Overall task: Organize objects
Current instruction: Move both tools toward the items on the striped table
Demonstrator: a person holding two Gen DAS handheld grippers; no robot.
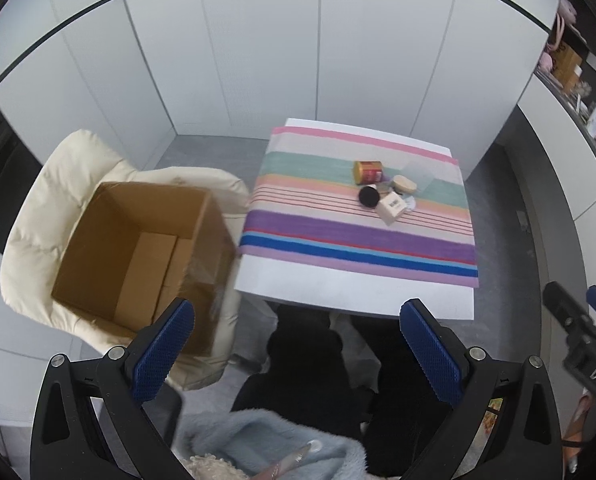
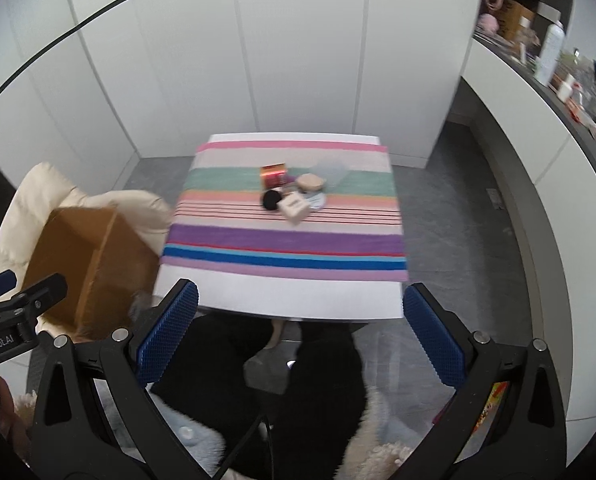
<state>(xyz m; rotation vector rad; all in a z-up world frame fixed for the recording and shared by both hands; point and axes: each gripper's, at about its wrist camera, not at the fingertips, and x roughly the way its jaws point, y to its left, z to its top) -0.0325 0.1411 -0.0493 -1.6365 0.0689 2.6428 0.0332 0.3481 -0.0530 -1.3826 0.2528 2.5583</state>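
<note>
Here, both claws hang high over the person's lap, well short of the small white table (image 1: 298, 284). The left gripper (image 1: 298, 344) has its blue-padded fingers (image 1: 163, 354) spread wide and grips nothing; the right gripper (image 2: 300, 336) is the same — jaws far apart, empty.

The things to tidy sit in one tight cluster on the striped cloth (image 1: 358, 240), toward its far side: a red-and-gold tin (image 1: 366, 172) lying on its side, a black round puff (image 1: 369, 196) just in front of it, a small cream box (image 1: 392, 209) touching the puff's right, a wooden-lidded jar (image 1: 404, 185) behind the box, and a clear plastic container (image 1: 417, 174) at the back.

Left of the table an open cardboard box (image 1: 137, 256) rests on a cream padded chair (image 1: 41, 216) — nothing visible inside.
</note>
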